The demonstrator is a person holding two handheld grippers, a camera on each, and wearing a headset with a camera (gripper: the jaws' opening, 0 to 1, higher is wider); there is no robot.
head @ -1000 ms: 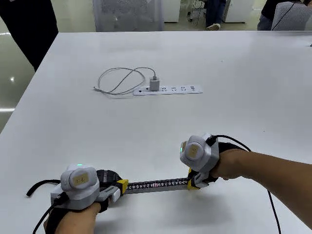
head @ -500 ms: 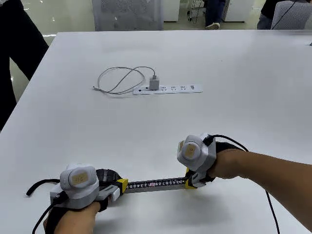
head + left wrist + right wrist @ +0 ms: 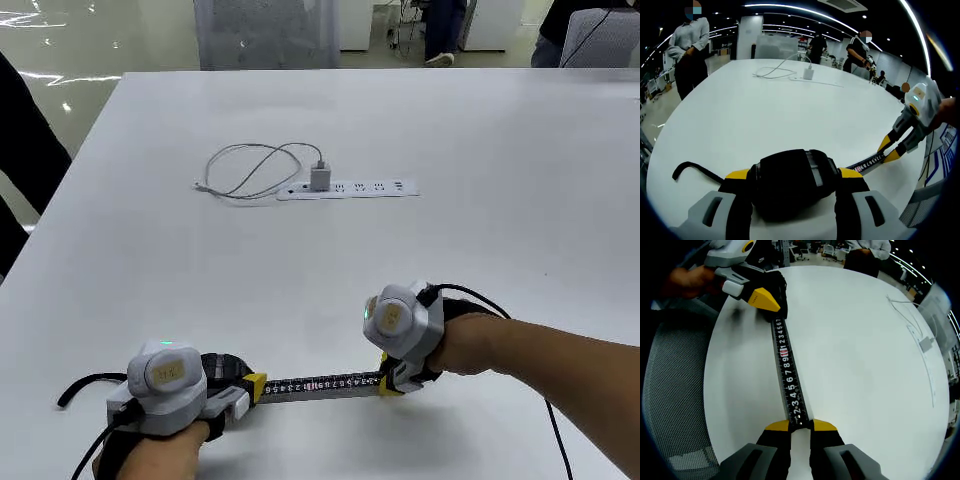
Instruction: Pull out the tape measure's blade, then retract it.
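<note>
A wide white bench point(image 3: 450, 150) fills the room's foreground, with people standing beyond its far edge. Towards the far side lies a white power strip point(image 3: 348, 187) with a charger point(image 3: 320, 178) plugged into it and a pale cable point(image 3: 250, 165) looped beside it.

At the near edge, the left gripper point(image 3: 240, 388) has its jaws spread wide around the black tape measure case point(image 3: 790, 182), one yellow-tipped jaw against each side of it, and the case rests on the bench. A black strap point(image 3: 695, 170) trails from the case across the surface.

The blade point(image 3: 787, 370) runs out of the case, flat and low over the bench, numbers upward, to the right gripper point(image 3: 800, 426). Its jaws are all but closed, pinching the blade's free end between the yellow tips. The two grippers stand apart, joined by the short drawn-out length of blade.
</note>
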